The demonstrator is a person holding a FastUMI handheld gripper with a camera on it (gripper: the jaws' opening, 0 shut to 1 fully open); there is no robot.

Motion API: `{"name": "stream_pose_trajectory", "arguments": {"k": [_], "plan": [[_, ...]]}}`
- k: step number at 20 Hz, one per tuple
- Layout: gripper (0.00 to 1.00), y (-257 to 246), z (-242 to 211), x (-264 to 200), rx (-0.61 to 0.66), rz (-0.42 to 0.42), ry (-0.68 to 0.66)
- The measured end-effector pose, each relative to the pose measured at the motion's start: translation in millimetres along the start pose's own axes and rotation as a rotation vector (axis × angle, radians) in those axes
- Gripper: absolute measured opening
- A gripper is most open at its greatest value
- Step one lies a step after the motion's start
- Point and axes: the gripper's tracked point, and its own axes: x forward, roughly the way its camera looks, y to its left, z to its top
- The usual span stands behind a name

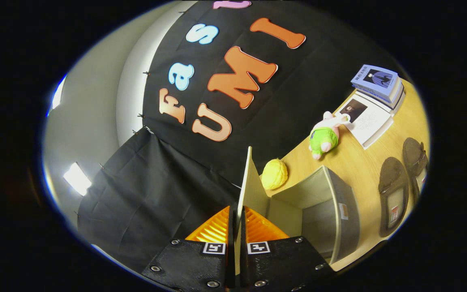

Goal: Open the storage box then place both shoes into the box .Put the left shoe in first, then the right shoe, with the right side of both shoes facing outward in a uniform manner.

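Box's [330,211] thin flat lid [251,182] pinched between ribbed orange tool [237,227] fingers.

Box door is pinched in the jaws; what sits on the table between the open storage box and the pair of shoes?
Nothing: in the gripper view, bare wooden table separates the storage box from the shoes. The gripper pinches the box's door.

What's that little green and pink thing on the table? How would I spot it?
Start at the wooden table, beyond the open storage box whose lid the gripper pinches. The plush toy lies between a yellow ball and the books. It alone is soft, pink with green clothing.
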Motion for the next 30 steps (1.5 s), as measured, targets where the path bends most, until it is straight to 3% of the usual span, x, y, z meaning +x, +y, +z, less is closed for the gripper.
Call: {"name": "stream_pose_trajectory", "arguments": {"k": [7, 11, 13, 16, 23, 30], "plan": [[0.05, 60, -39, 40, -0.049, 0.024, 0.051], [0.13, 91, -53, 58, -0.105, 0.076, 0.079], [0.37, 96, -61, 62, -0.133, 0.072, 0.092], [0.96, 99, -73, 68, -0.143, 0.059, 0.124], [0.97, 68, -55, 59, -0.227, -0.02, 0.074], [0.98, 10, -14, 27, -0.322, -0.155, -0.013]]}}
